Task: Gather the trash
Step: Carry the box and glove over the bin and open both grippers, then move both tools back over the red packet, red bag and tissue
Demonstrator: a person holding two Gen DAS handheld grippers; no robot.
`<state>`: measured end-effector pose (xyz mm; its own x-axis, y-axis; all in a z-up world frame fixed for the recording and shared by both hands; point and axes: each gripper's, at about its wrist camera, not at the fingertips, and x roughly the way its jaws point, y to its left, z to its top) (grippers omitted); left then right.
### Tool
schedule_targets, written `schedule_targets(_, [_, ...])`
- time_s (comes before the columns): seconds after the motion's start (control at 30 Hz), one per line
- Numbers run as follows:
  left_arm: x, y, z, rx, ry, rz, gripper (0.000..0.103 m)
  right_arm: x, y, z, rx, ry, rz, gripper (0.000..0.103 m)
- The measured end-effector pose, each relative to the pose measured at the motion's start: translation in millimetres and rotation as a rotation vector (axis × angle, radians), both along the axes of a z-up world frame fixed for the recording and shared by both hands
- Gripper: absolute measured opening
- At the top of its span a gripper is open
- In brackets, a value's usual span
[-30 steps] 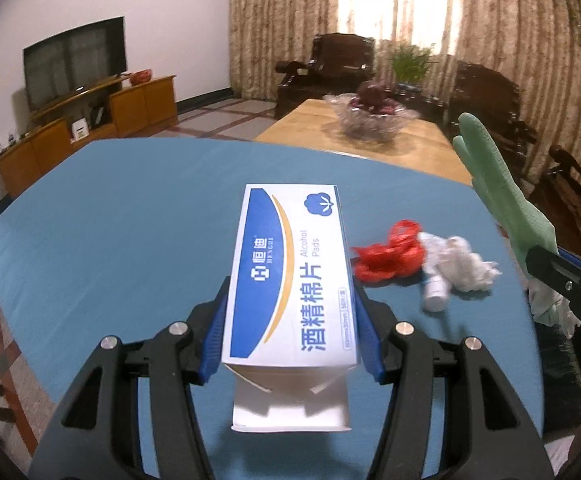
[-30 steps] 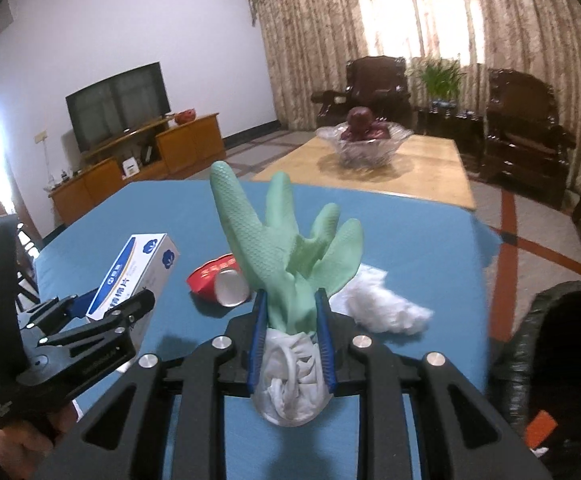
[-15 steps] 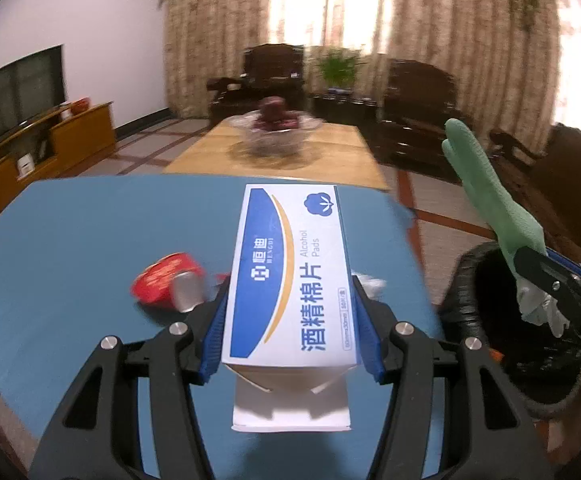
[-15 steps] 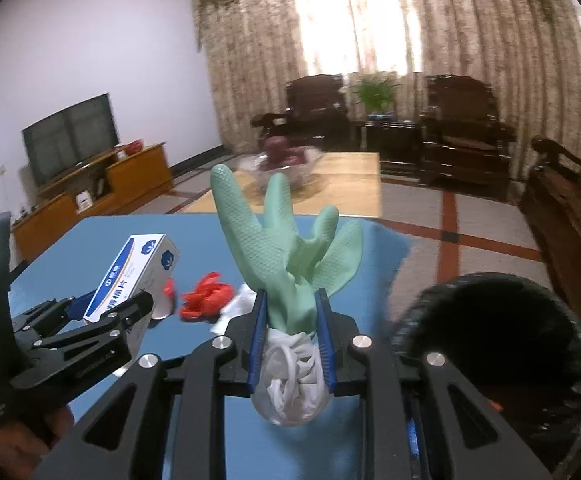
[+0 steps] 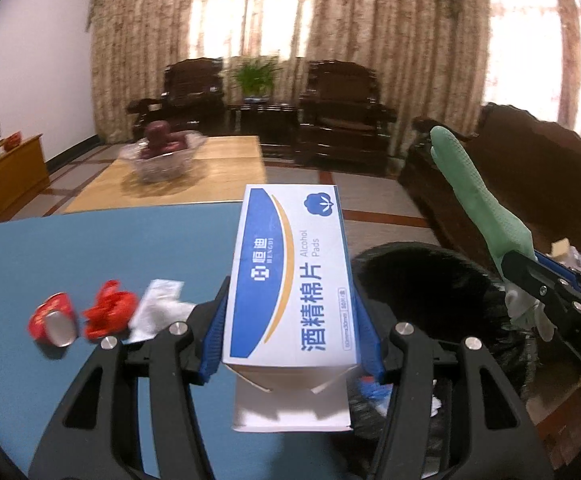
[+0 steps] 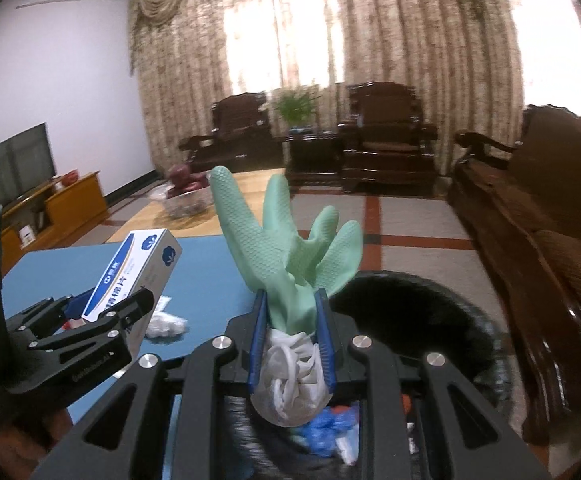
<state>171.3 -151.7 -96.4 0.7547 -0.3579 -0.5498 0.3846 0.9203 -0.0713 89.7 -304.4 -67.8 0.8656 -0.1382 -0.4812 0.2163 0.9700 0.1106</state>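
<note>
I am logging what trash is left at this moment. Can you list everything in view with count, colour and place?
alcohol pads box: 1, white-blue, in left grip
rubber glove: 1, green, in right grip
trash bin: 1, black, beside table
crushed cup: 1, red, on table
red wrapper: 1, red, beside cup
tissue: 1, white, on table
table: 1, blue
fruit bowl: 1, clear, wooden table
left hand-held gripper: 1, black
right hand-held gripper: 1, black
</note>
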Motion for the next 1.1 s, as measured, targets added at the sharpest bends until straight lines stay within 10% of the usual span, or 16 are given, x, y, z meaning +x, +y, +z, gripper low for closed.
schedule_targets(0.63, [-0.6,-106.1,-40.7,0.031,0.033,-0.188,0.054,-18.9,-97.7,-50.8,0.024,0.102,-0.182,0.024])
schedule_targets(1.1, [4.5,-74.6,-40.1,0.010,0.040,-0.153,0.083,-21.5,-91.2,-54.4,-0.041,0.088,-0.277,0.096])
